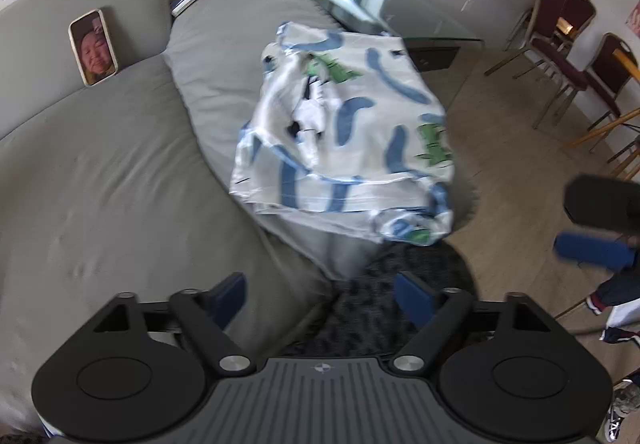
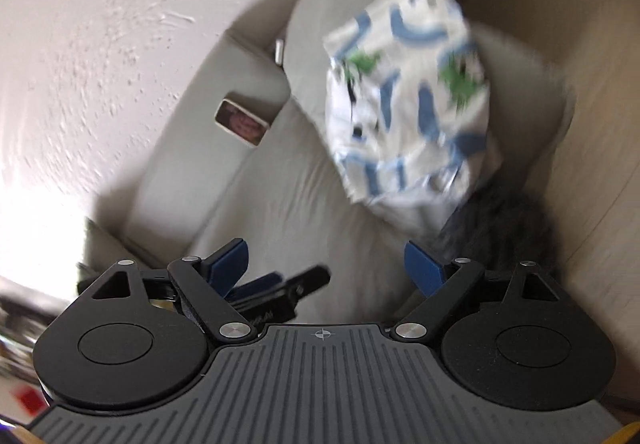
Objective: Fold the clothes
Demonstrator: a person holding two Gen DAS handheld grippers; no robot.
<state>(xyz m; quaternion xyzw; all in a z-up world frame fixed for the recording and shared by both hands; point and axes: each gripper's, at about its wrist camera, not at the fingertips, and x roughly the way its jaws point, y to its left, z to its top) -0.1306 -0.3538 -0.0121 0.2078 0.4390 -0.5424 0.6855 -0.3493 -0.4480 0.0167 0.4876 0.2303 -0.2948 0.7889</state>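
A white garment (image 1: 344, 132) with blue strokes and green figures lies folded in a rough square on a grey cushion (image 1: 240, 56) at the sofa's end. It also shows, blurred, in the right wrist view (image 2: 408, 104). My left gripper (image 1: 320, 296) is open and empty, held back from the garment above the sofa's front edge. My right gripper (image 2: 326, 264) is open and empty, also short of the garment. The right gripper shows at the right edge of the left wrist view (image 1: 596, 228); the left gripper shows low in the right wrist view (image 2: 280, 288).
A grey sofa (image 1: 100, 172) fills the left. A phone (image 1: 93, 47) leans on its backrest. A dark rug (image 1: 400, 296) lies on the wood floor below the cushion. A glass table (image 1: 380, 0) stands behind. Chairs (image 1: 568, 44) stand at the right.
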